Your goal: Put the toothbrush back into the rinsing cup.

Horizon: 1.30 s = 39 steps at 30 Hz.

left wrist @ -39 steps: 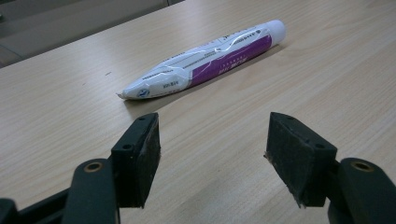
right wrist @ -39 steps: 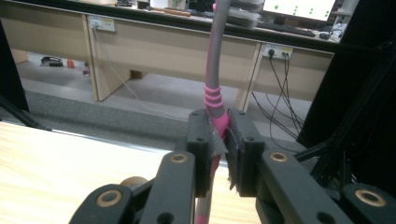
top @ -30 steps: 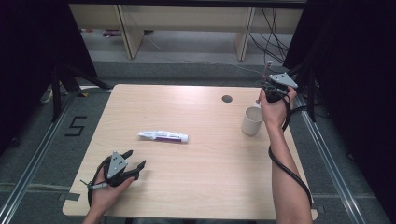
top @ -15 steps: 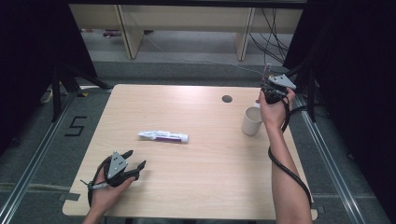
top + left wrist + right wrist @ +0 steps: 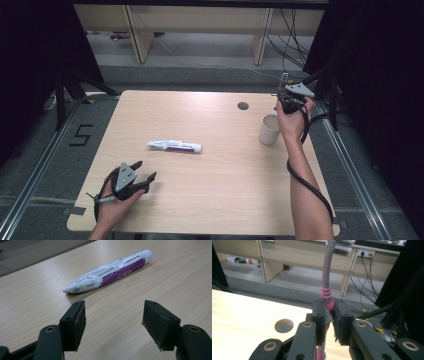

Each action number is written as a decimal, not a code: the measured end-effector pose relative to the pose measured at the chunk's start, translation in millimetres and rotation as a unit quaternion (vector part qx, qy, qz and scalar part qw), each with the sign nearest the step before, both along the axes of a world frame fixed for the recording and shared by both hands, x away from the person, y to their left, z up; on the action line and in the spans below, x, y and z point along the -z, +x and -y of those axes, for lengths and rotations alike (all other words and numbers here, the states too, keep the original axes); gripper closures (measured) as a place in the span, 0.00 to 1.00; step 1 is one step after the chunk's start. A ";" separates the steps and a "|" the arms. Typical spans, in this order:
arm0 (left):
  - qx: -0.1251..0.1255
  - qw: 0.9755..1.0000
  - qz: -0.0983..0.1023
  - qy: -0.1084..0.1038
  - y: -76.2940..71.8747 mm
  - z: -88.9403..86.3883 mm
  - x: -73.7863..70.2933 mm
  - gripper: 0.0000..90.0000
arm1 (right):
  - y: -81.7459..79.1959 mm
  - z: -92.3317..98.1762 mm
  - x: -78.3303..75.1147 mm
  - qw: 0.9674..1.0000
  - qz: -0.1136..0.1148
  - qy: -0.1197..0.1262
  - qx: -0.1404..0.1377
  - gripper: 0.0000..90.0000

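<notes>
Toothpaste comes first: a white and purple squeezy tube (image 5: 175, 146) lies flat near the middle of the pale wooden table (image 5: 215, 200). Its long side runs across the table, with the round cap toward the white cup (image 5: 269, 130) and the flat crimped end toward the other side.

The left gripper (image 5: 143, 173) rests low on the table, near the person's edge, with its jaws spread wide and nothing between them. In the left gripper view the tube (image 5: 110, 271) lies just ahead of those jaws, slanting away, flat end nearest. This hand is much closer to the tube than the other one.

The right gripper (image 5: 332, 315) is up above the cup. It is squeezed tight on a pink and grey toothbrush (image 5: 326, 282), which stands nearly straight up.
</notes>
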<state>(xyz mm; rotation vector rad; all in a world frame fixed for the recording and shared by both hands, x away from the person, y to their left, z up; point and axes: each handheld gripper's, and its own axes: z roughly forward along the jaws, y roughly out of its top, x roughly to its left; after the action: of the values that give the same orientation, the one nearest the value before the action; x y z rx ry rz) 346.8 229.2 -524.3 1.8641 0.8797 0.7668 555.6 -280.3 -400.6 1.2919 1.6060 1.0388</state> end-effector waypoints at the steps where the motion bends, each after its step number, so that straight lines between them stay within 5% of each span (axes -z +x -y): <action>1: 0.000 1.000 0.001 0.000 0.0 0.1 0.1 0.39 | 0.3 0.6 1.0 1.000 0.001 0.000 -0.001 0.89; 39: -0.001 1.000 0.001 0.000 -0.1 0.3 0.1 0.39 | 0.1 2.0 25.9 0.999 -0.054 -0.001 -0.006 0.89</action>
<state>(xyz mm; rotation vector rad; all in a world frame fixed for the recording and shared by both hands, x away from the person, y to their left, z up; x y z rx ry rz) 346.7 228.8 -524.4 1.8629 0.8800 0.7691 555.7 -282.3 -426.5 1.3586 1.6973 0.9892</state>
